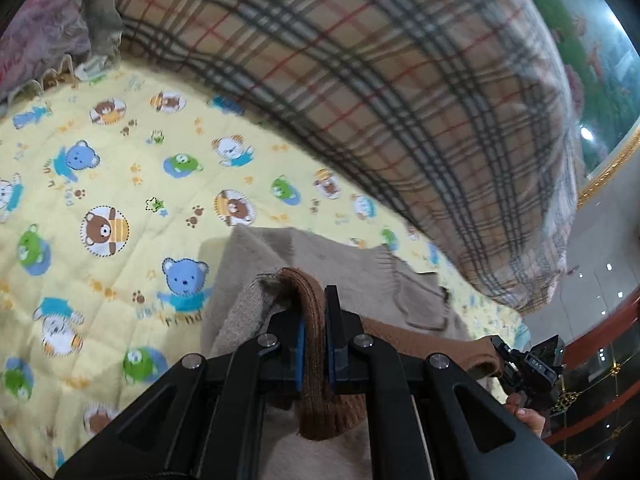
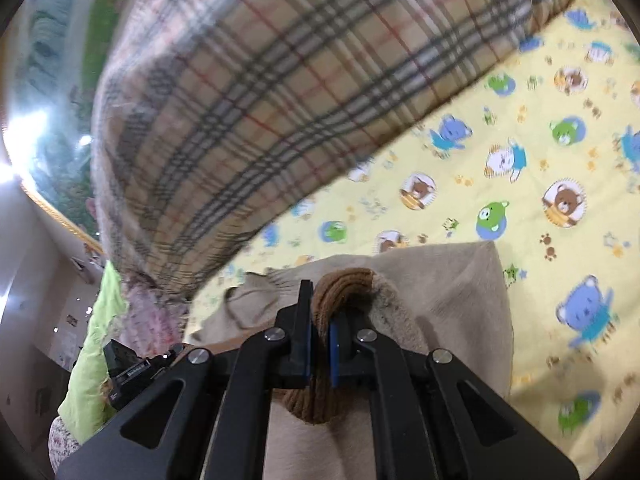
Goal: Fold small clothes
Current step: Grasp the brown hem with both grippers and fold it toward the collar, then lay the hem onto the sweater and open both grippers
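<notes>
A small beige garment (image 1: 260,264) with a brown ribbed trim (image 1: 312,320) hangs over the yellow bear-print quilt (image 1: 100,184). My left gripper (image 1: 315,312) is shut on that brown trim, which runs between the blue pads and droops below them. In the right wrist view the same beige garment (image 2: 452,300) bunches around my right gripper (image 2: 320,320), shut on a fold of the brown ribbed trim (image 2: 344,284). The other gripper's body (image 1: 528,364), held by a hand, shows at the right edge of the left view.
A big plaid pillow (image 1: 380,92) lies along the far side of the quilt, seen again in the right view as the plaid pillow (image 2: 248,92). Pink floral bedding (image 1: 36,36) sits at the far left. A light green cloth (image 2: 96,344) hangs at the lower left.
</notes>
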The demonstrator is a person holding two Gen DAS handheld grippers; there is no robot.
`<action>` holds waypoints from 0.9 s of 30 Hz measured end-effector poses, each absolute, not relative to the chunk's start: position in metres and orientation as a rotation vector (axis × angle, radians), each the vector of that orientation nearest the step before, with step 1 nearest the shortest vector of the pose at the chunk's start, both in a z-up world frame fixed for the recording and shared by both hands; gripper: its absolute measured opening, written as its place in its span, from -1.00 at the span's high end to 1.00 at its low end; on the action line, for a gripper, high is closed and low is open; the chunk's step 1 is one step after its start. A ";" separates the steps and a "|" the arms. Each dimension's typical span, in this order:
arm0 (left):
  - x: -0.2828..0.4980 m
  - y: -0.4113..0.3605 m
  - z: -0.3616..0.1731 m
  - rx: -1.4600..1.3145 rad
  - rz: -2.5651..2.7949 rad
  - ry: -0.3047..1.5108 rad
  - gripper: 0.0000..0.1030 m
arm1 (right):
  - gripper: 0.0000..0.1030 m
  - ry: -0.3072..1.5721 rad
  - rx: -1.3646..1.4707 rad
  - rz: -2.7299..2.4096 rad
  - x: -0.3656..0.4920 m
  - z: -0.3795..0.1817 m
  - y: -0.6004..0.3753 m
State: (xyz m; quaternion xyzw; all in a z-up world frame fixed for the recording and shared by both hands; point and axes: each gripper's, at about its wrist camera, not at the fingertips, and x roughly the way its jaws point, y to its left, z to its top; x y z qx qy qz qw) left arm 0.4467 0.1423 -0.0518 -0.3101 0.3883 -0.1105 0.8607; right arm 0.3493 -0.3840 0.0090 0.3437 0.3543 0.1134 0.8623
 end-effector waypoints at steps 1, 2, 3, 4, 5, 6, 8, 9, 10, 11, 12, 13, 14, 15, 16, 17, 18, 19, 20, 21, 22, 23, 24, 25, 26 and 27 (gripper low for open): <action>0.449 0.142 -0.055 -0.643 -0.229 0.819 0.89 | 0.86 0.755 0.715 0.229 0.353 0.004 -0.384; 0.452 0.141 -0.059 -0.635 -0.226 0.820 0.88 | 0.86 0.770 0.709 0.218 0.357 -0.001 -0.384; 0.455 0.141 -0.061 -0.626 -0.227 0.819 0.88 | 0.86 0.783 0.712 0.209 0.361 -0.007 -0.386; 0.455 0.141 -0.063 -0.623 -0.228 0.820 0.87 | 0.86 0.789 0.718 0.207 0.363 -0.010 -0.387; 0.457 0.141 -0.064 -0.627 -0.223 0.825 0.87 | 0.84 0.796 0.727 0.205 0.364 -0.014 -0.388; 0.458 0.142 -0.065 -0.636 -0.223 0.829 0.86 | 0.84 0.800 0.739 0.206 0.365 -0.016 -0.390; 0.459 0.144 -0.064 -0.645 -0.228 0.836 0.79 | 0.83 0.795 0.767 0.200 0.365 -0.019 -0.393; 0.459 0.144 -0.063 -0.644 -0.230 0.840 0.79 | 0.82 0.790 0.783 0.202 0.364 -0.019 -0.395; 0.456 0.144 -0.059 -0.639 -0.241 0.838 0.78 | 0.81 0.787 0.792 0.201 0.365 -0.019 -0.395; 0.453 0.145 -0.053 -0.632 -0.249 0.830 0.78 | 0.73 0.790 0.806 0.196 0.363 -0.017 -0.397; 0.448 0.147 -0.045 -0.624 -0.256 0.818 0.74 | 0.59 0.799 0.815 0.174 0.361 -0.014 -0.399; 0.443 0.149 -0.038 -0.615 -0.273 0.812 0.70 | 0.53 0.801 0.822 0.158 0.359 -0.012 -0.400; 0.440 0.150 -0.032 -0.604 -0.286 0.811 0.59 | 0.28 0.788 0.840 0.150 0.355 -0.006 -0.405; 0.438 0.150 -0.025 -0.585 -0.277 0.807 0.42 | 0.00 0.771 0.855 0.140 0.352 -0.001 -0.409; 0.432 0.152 -0.017 -0.544 -0.236 0.799 0.37 | -0.08 0.750 0.869 0.124 0.347 0.007 -0.416; 0.427 0.153 -0.009 -0.507 -0.204 0.795 0.38 | -0.08 0.741 0.869 0.111 0.342 0.013 -0.421; 0.417 0.153 0.001 -0.472 -0.196 0.791 0.36 | -0.08 0.734 0.858 0.109 0.338 0.020 -0.423; 0.411 0.152 0.006 -0.463 -0.201 0.794 0.36 | -0.08 0.722 0.833 0.119 0.330 0.029 -0.423; 0.402 0.149 0.011 -0.459 -0.217 0.795 0.36 | -0.08 0.717 0.801 0.128 0.322 0.038 -0.418; 0.388 0.135 0.015 -0.457 -0.278 0.799 0.30 | -0.08 0.713 0.754 0.146 0.313 0.046 -0.409; 0.380 0.122 0.016 -0.441 -0.330 0.815 0.27 | -0.08 0.709 0.705 0.169 0.306 0.051 -0.399; 0.368 0.098 0.013 -0.413 -0.399 0.843 0.21 | -0.08 0.704 0.640 0.203 0.298 0.057 -0.382; 0.357 0.074 0.008 -0.391 -0.452 0.862 0.11 | -0.08 0.706 0.559 0.253 0.287 0.061 -0.357; 0.348 0.056 0.002 -0.376 -0.492 0.873 0.08 | -0.08 0.713 0.519 0.287 0.281 0.060 -0.341; 0.339 0.034 -0.007 -0.362 -0.543 0.884 0.08 | -0.08 0.723 0.482 0.331 0.276 0.057 -0.321; 0.336 0.018 -0.017 -0.354 -0.574 0.893 0.08 | -0.08 0.744 0.460 0.392 0.273 0.048 -0.298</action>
